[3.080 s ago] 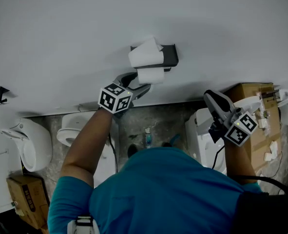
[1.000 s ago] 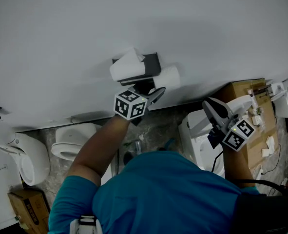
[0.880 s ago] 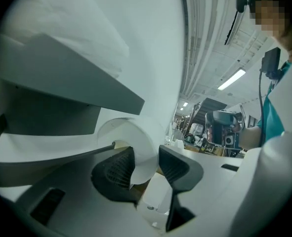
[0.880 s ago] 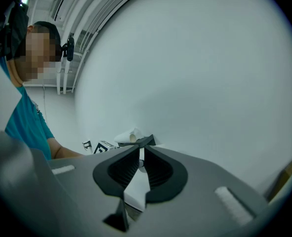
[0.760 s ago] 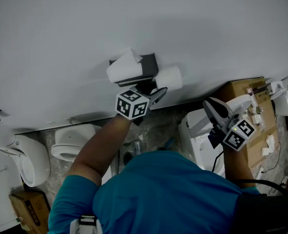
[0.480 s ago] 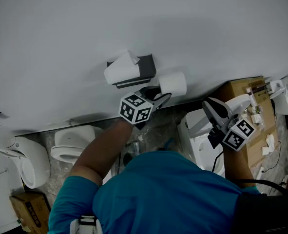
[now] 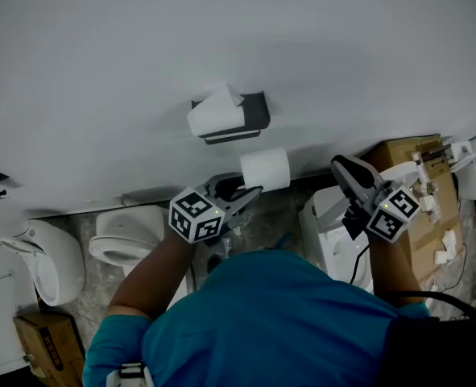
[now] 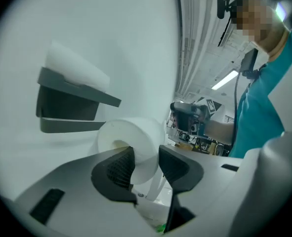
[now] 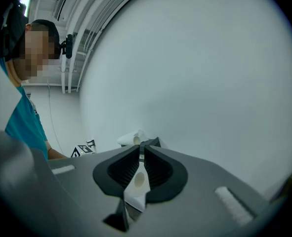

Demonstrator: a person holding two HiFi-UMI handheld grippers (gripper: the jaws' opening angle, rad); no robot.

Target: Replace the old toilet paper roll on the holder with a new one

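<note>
A dark grey holder (image 7: pixel 254 113) is fixed to the white wall, and a white paper roll (image 7: pixel 215 116) lies on top of it. Just below and apart from the holder, my left gripper (image 7: pixel 250 185) is shut on a second white toilet paper roll (image 7: pixel 264 168). In the left gripper view this roll (image 8: pixel 131 139) sits end-on between the pads of the left gripper (image 8: pixel 146 157), with the holder (image 8: pixel 69 105) up to the left. My right gripper (image 7: pixel 340 164) hovers to the right, shut and holding nothing. In its own view the right gripper (image 9: pixel 142 149) points toward the holder (image 9: pixel 152 142).
White toilets (image 7: pixel 118 234) and another white fixture (image 7: pixel 48 248) stand along the wall at the left. A white tank (image 7: pixel 330 216) lies under my right gripper. A cardboard box (image 7: pixel 419 156) stands at the right and another (image 7: pixel 40 341) at the lower left.
My left gripper slid the roll rightward off the holder's end, then drew it down and away from the wall. The right gripper stayed put.
</note>
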